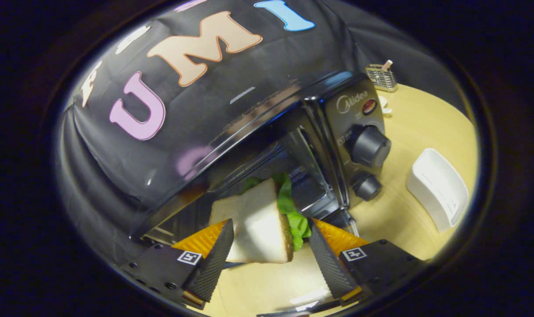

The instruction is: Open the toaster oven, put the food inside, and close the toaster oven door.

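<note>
sandwich (256, 224) between jaws, at toaster oven (293, 145) mouth | gripper (267, 259) jaws grasping sandwich

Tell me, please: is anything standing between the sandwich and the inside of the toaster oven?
Nothing visible does. The sandwich sits between the fingers of the hand-held gripper, and the toaster oven is open just ahead. Whether both fingers press on it is unclear.

White-bread sandwich (258, 224) with green lettuce, black toaster oven (328, 145), tan table (425, 127), white tray (438, 189)
</note>
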The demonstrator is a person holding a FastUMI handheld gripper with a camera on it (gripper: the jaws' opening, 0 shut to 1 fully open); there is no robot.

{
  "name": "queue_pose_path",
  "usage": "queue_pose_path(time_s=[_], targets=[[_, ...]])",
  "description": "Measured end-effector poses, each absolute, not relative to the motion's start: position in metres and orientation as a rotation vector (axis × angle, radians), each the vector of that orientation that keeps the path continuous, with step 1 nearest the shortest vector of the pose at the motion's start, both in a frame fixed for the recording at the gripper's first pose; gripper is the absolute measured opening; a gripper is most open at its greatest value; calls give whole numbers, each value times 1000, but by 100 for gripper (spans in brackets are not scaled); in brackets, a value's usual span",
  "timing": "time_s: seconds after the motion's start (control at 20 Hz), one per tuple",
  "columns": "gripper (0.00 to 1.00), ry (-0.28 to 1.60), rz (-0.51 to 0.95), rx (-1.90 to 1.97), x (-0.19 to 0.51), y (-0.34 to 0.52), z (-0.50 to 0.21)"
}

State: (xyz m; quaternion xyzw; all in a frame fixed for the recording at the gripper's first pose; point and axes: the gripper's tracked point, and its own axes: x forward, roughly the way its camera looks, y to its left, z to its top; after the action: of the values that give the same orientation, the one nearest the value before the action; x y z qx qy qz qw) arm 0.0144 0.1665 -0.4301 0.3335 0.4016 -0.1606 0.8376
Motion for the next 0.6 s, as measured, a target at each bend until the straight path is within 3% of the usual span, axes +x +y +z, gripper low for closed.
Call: queue_pose_path(time_s=[0.4,0.6], targets=[[99,848,-265,684,-9,155,-403],[99,965,-150,629,-43,167,-397]])
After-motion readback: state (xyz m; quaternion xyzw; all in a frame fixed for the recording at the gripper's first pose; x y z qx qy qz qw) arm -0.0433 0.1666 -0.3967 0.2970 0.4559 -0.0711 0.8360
